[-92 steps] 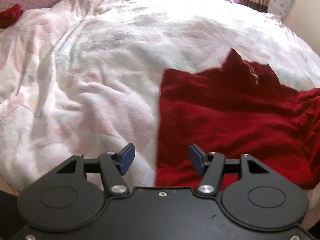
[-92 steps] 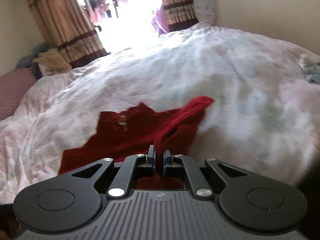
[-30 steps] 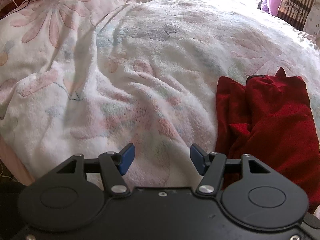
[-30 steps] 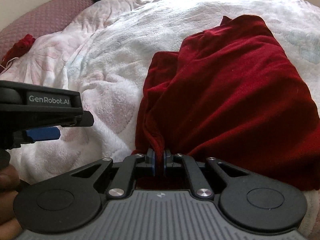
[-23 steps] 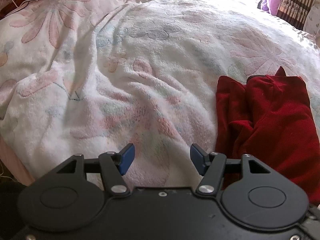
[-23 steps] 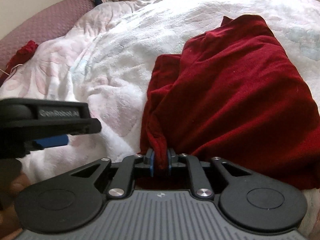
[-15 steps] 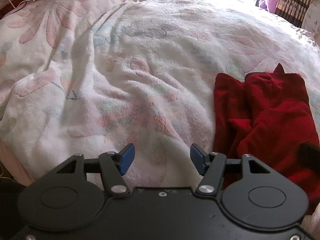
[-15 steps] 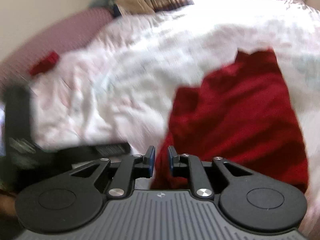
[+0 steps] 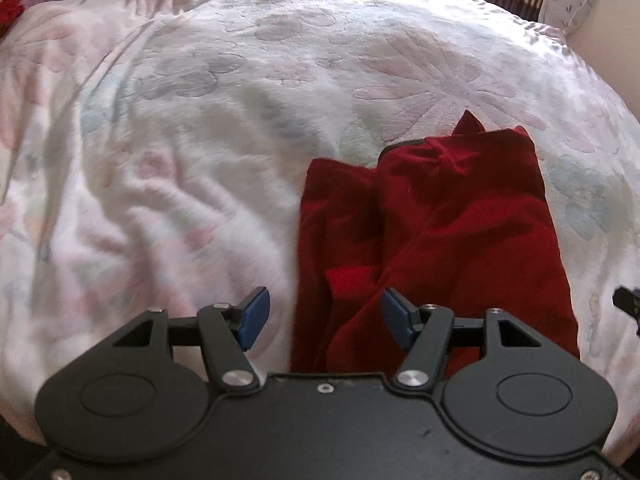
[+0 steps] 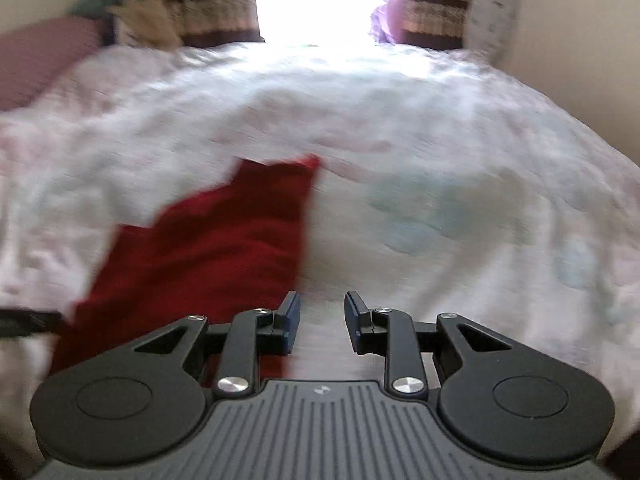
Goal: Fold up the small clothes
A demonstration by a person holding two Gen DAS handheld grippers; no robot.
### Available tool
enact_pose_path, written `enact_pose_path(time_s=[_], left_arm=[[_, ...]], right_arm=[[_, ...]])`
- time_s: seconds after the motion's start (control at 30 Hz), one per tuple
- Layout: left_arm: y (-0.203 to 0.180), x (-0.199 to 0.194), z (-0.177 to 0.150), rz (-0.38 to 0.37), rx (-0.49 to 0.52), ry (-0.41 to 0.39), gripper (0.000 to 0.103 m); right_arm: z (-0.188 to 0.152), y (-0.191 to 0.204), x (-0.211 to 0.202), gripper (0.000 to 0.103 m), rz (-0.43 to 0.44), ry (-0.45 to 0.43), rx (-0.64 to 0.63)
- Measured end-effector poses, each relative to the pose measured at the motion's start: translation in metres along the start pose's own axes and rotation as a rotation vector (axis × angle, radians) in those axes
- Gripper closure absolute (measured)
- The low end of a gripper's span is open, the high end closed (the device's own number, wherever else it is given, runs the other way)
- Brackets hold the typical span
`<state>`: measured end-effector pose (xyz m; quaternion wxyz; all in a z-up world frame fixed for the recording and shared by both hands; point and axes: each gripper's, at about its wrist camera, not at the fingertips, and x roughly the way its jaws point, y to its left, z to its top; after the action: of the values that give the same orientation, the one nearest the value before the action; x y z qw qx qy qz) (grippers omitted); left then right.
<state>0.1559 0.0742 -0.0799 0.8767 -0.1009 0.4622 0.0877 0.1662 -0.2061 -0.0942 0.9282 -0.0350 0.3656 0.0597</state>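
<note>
A dark red garment [image 9: 432,232] lies folded lengthwise on the white flowered blanket [image 9: 200,120]. My left gripper [image 9: 322,316] is open just above the garment's near left edge, with red cloth showing between its blue pads but not pressed. In the blurred right wrist view the garment [image 10: 208,248] lies to the left. My right gripper [image 10: 322,322] hangs over the blanket beside the garment's right edge; its jaws are opening and nothing is between them. A dark tip of the right gripper [image 9: 628,308] shows at the right edge of the left wrist view.
The bed fills both views. A purple pillow [image 10: 36,60] and a heap of clothes [image 10: 144,20] lie at the far left, a patterned cushion [image 10: 488,16] at the far right by the wall, and curtains [image 10: 212,4] frame a bright window. Another red item [image 9: 8,6] lies far left.
My right gripper let go of the garment's folded edge, opened, and swung up and to the right off it. My left gripper moved right, over the garment's near left edge.
</note>
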Motion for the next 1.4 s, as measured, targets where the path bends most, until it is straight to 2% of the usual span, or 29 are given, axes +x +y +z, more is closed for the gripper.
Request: enact_pose_path(time_s=[0.23,0.33,0.43,0.53,0.57,0.6,0.67,0.83,0.97,1.13,1.2,1.3,1.33,1.37,1.4], left_arm=[[-0.027,0.032,0.035,-0.041,0.07,0.011,0.04],[-0.038,0.051,0.037,-0.069,0.089,0.046,0.04],[-0.044,0.065,0.031,-0.074,0.106,0.064,0.041],[-0.04,0.069,0.028,-0.093,0.105,0.059,0.047],[-0.04,0.068,0.028,-0.097,0.105,0.053,0.069],[-0.039,0.067,0.028,-0.124,0.098,0.053,0.082],[-0.039,0.059,0.028,-0.128,0.09,0.035,0.088],[-0.048,0.031,0.028,-0.072,0.134,-0.051,0.089],[-0.036,0.006,0.032,-0.082,0.076,-0.109,0.089],[-0.025,-0.006,0.03,-0.036,0.046,-0.14,0.089],[-0.02,0.002,0.028,-0.007,0.045,-0.127,0.089],[-0.009,0.045,0.019,0.012,0.029,-0.015,0.084],[-0.006,0.061,0.013,0.025,0.023,0.023,0.077],[-0.004,0.07,0.007,0.04,0.012,0.029,0.069],[-0.003,0.068,0.007,0.053,0.003,0.017,0.066]], right_arm=[[-0.003,-0.023,0.024,0.071,-0.054,0.016,0.03],[0.0,-0.02,0.034,0.071,-0.022,0.035,0.026],[0.001,-0.015,0.044,0.071,-0.043,0.056,-0.001],[-0.001,-0.011,0.057,0.071,-0.067,0.09,-0.016],[-0.001,-0.01,0.061,0.071,-0.063,0.101,-0.01],[-0.002,-0.011,0.063,0.071,-0.057,0.109,-0.004],[-0.003,-0.01,0.067,0.071,-0.051,0.122,-0.002],[-0.004,-0.007,0.069,0.071,-0.057,0.128,-0.013],[-0.005,-0.008,0.067,0.07,-0.063,0.132,-0.008],[-0.006,-0.007,0.066,0.07,-0.066,0.134,-0.019],[-0.007,-0.007,0.066,0.07,-0.063,0.139,-0.017],[-0.008,-0.006,0.067,0.07,-0.064,0.146,-0.022],[-0.009,-0.006,0.068,0.07,-0.065,0.149,-0.025],[-0.009,-0.005,0.07,0.07,-0.066,0.154,-0.03],[-0.01,-0.004,0.071,0.07,-0.065,0.157,-0.035]])
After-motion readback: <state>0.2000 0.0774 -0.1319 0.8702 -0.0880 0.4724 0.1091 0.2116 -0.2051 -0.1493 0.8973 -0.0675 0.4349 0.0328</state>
